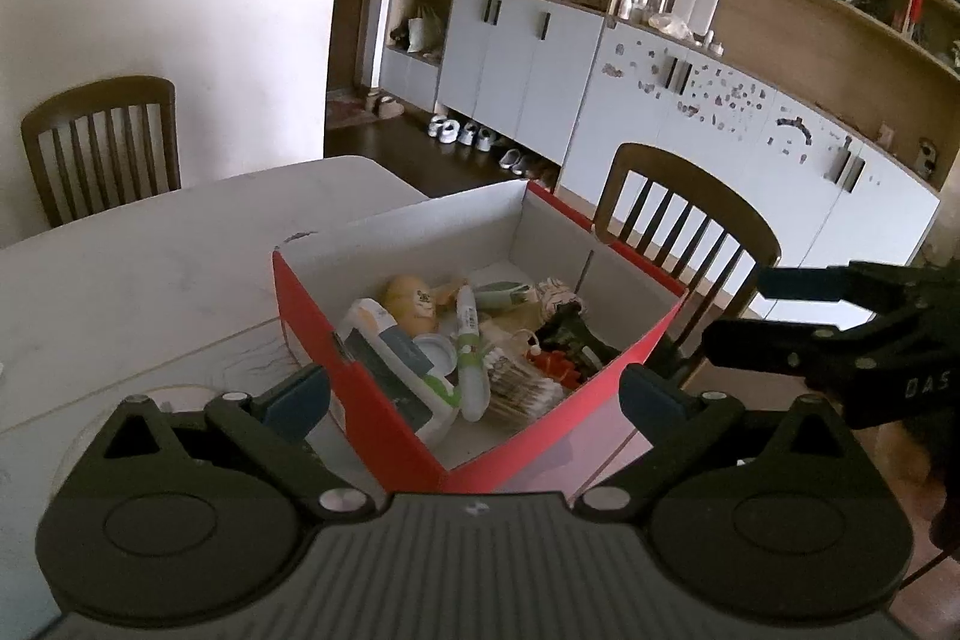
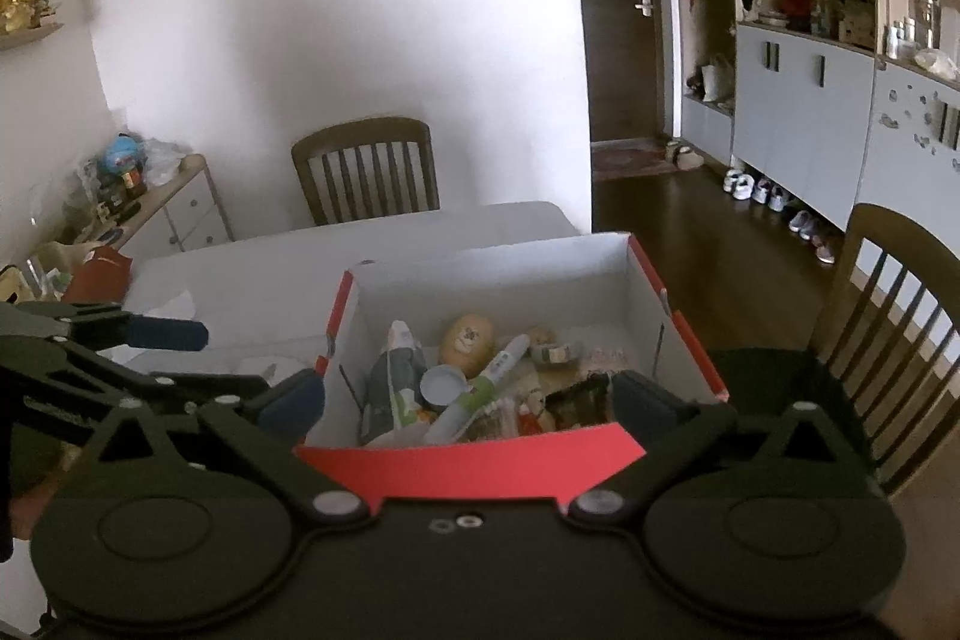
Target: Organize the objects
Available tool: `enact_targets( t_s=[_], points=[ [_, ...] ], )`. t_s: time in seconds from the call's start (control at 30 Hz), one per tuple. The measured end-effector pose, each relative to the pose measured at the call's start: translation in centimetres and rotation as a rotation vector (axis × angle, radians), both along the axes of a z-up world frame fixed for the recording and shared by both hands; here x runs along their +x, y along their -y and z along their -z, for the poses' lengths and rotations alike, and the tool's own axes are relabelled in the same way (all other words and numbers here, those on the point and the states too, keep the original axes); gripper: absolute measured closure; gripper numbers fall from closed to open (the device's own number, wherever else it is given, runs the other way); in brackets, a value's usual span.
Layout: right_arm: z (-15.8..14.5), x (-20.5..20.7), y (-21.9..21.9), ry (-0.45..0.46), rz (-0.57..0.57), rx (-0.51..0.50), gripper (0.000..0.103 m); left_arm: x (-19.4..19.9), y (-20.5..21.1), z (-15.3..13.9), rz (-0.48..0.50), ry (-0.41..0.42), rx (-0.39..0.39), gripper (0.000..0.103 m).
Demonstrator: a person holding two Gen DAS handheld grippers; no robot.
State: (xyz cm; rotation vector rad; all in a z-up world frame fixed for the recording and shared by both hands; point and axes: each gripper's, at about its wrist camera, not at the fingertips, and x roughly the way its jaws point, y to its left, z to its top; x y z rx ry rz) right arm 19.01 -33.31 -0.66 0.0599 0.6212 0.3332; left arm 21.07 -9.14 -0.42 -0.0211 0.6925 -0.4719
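Red box (image 1: pixel 384 418) (one), two claws gaping, two chairs.

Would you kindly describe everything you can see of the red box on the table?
The red box is an open, lidless cardboard carton, red outside and white inside. It sits upright on the pale table, near the edge by a wooden chair. It holds a jumble of small items, among them a green-and-white pen-like tube and a tan rounded object. Neither tool touches it; both stand open just in front.
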Motion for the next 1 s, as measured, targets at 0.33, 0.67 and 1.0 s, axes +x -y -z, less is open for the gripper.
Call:
enact_targets(
  t_s=[0.33,0.67,1.0],
  points=[
    [0.4,-0.7,0.2,-0.015,0.012,0.002,0.001,-0.6,0.3,-0.1,-0.018,0.023,0.012,0.000],
    [0.6,-0.8,0.1,-0.018,0.010,-0.001,0.001,-1.2,0.8,-0.1,0.002,0.056,0.028,0.000],
    [0.8,-0.8,0.1,-0.021,0.014,-0.001,0.001,-0.9,0.4,0.1,-0.020,0.059,0.036,0.000]
  ],
)
